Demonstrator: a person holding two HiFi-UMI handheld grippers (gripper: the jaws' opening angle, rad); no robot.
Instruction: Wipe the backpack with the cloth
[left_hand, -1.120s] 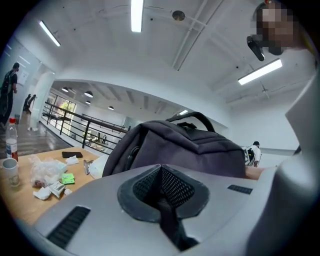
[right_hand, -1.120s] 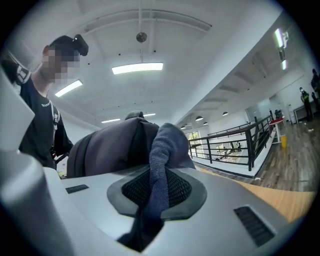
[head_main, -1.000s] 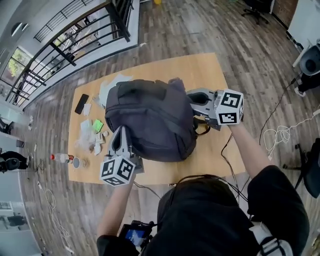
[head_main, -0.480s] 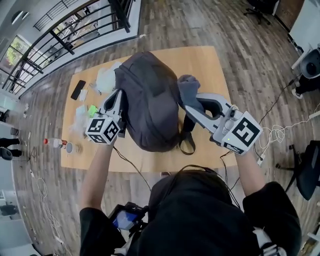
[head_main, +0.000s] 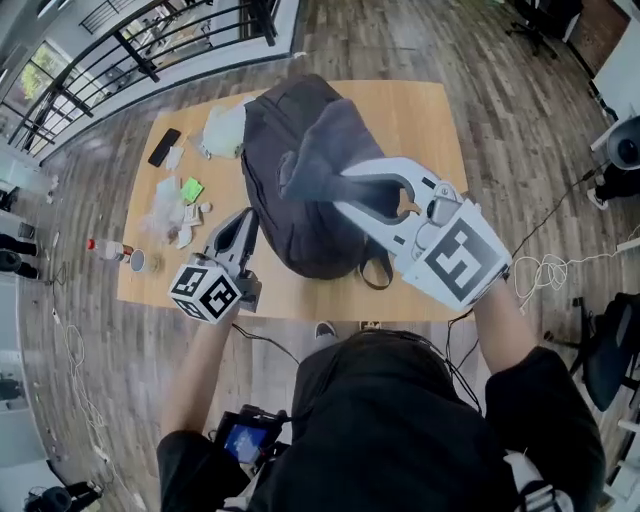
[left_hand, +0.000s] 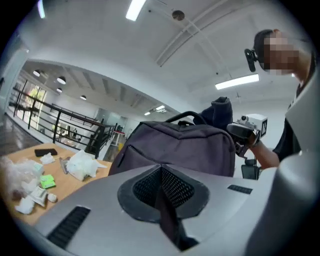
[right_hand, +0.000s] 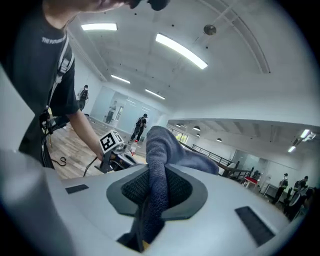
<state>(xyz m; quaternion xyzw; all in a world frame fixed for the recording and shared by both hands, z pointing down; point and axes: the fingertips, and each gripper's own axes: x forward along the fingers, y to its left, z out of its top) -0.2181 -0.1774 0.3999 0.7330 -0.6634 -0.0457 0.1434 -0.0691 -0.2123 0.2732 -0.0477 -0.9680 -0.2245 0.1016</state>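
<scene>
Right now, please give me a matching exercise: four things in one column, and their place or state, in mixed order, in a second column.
1 cloth
2 backpack
3 phone
4 left hand-held gripper

a far left corner of the table
b jaws shut
c clamped in the right hand-held gripper
d mid-table

Pairs: 1-c, 2-d, 3-a, 4-b
</scene>
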